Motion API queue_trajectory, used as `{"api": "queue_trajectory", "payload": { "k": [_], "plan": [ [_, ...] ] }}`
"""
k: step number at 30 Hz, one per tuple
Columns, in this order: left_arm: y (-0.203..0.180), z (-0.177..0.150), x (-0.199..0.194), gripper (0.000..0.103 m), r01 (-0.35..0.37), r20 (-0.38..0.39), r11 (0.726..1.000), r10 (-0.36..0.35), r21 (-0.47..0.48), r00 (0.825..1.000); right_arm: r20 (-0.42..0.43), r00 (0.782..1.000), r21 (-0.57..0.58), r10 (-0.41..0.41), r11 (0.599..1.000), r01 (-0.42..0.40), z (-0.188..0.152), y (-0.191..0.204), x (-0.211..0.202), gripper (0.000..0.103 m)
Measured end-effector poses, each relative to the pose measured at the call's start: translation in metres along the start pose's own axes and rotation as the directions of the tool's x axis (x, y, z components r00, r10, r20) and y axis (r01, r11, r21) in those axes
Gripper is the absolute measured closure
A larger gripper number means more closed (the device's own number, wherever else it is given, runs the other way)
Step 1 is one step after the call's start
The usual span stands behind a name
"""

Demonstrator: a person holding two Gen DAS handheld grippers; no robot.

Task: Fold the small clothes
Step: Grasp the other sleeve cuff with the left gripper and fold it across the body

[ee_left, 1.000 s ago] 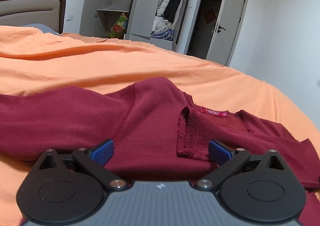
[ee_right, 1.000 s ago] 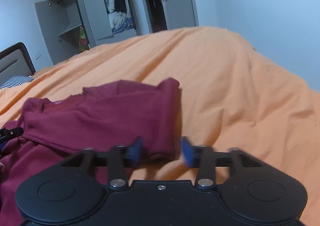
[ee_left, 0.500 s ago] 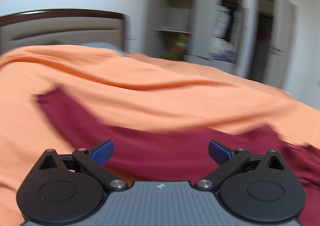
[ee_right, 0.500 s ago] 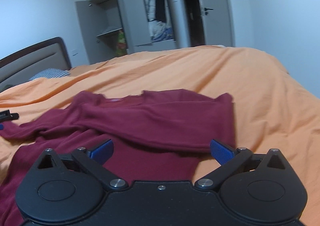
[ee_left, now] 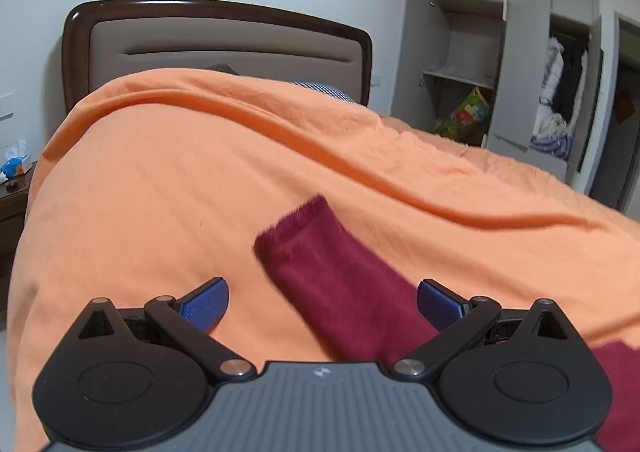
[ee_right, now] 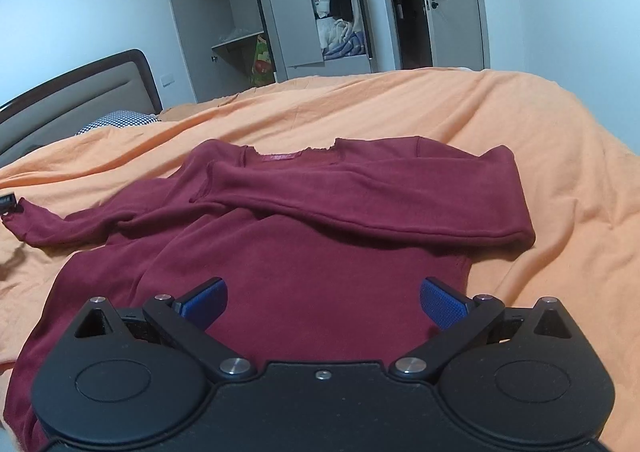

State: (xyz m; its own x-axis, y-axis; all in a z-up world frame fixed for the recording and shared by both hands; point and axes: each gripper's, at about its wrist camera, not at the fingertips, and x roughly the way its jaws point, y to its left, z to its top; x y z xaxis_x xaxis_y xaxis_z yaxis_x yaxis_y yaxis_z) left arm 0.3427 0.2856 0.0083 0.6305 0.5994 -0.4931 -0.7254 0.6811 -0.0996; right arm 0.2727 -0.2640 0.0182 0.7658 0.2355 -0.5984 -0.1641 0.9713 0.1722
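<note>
The left gripper (ee_left: pixel 322 298) is spread wide, empty, with the maroon top's unfolded sleeve (ee_left: pixel 336 284) lying between its fingers on the orange bedspread (ee_left: pixel 160 180). The right gripper (ee_right: pixel 323 298), also wide and empty, hovers over the maroon top (ee_right: pixel 304 264), whose other sleeve is folded across the chest ahead of it. Sleeve folding looks half done; next, the left should pinch this cuff and carry it across.

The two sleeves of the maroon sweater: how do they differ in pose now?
The right sleeve is folded across the chest of the maroon sweater; the left sleeve stretches sideways onto the orange duvet. The left sleeve's cuff lies ahead of the open left gripper. Both lie flat, ungripped.
</note>
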Motion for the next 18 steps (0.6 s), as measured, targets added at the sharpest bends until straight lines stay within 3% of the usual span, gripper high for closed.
{"api": "queue_trajectory", "payload": {
  "k": [3, 5, 6, 8, 10, 13, 18],
  "plan": [
    [0.004, 0.008, 0.011, 0.016, -0.014, 0.008, 0.998, 0.014, -0.057, 1.0, 0.001, 1.0, -0.003, -0.005, 1.0, 0.005, -0.001, 0.002, -0.002, 0.001],
    [0.008, 0.013, 0.017, 0.046, -0.035, -0.003, 0.997, 0.035, -0.073, 0.999, 0.002, 1.0, -0.006, -0.008, 1.0, 0.008, 0.0, 0.004, -0.003, 0.001],
    [0.01, 0.015, 0.022, 0.056, -0.062, -0.015, 0.995, 0.061, -0.078, 0.998, 0.002, 1.0, -0.009, -0.008, 1.0, 0.008, -0.001, 0.005, -0.003, 0.001],
    [0.013, 0.016, 0.028, 0.095, -0.1, -0.036, 0.991, 0.097, -0.091, 0.995, 0.002, 1.0, -0.013, -0.008, 1.0, 0.008, 0.0, 0.005, -0.003, 0.001],
    [0.016, 0.018, 0.031, 0.099, -0.084, -0.034, 0.991, 0.081, -0.104, 0.996, 0.001, 1.0, -0.017, -0.005, 1.0, 0.005, 0.001, 0.005, -0.003, 0.001],
    [0.012, 0.023, 0.012, 0.1, -0.034, 0.047, 0.998, 0.037, -0.055, 0.998, -0.001, 1.0, -0.022, -0.001, 1.0, 0.001, 0.001, 0.006, -0.002, 0.001],
    [-0.017, 0.043, -0.027, 0.101, 0.086, 0.18, 0.996, -0.091, 0.035, 0.979, 0.002, 1.0, -0.025, 0.016, 1.0, -0.016, 0.002, 0.008, 0.0, 0.001]
  ]
}}
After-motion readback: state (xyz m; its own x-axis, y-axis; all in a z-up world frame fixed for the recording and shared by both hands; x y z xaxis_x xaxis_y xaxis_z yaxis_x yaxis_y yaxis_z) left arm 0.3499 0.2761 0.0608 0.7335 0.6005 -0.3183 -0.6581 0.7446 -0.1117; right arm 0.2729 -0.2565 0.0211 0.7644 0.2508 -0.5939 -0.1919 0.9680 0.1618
